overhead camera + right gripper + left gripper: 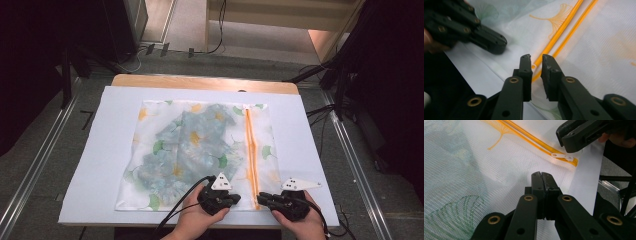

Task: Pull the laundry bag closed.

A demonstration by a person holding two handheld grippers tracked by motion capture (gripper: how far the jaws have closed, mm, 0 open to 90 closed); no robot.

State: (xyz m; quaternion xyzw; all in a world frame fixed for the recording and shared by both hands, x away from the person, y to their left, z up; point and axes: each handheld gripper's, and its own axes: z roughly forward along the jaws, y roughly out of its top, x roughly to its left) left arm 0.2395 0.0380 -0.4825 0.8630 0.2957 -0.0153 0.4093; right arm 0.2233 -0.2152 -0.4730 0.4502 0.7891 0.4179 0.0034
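Lengthwise, zipper (pixel 251 150) runs near-to-far; pull (pixel 562 157) seemingly at near end.

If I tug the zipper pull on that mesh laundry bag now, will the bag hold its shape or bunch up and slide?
The mesh laundry bag looks thin and floppy, so it would probably bunch up. It lies flat on smooth white sheet, so it may slide. The left gripper, shut on the mesh beside the orange zipper, should help anchor it. The zipper pull looks small, likely slippery.

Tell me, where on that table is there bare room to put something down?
Bare white sheet lies left of the mesh bag, with narrower strips beyond it and right of its orange zipper. The near edge is crowded: the left hand-held gripper and right hand-held gripper meet at the zipper's end.
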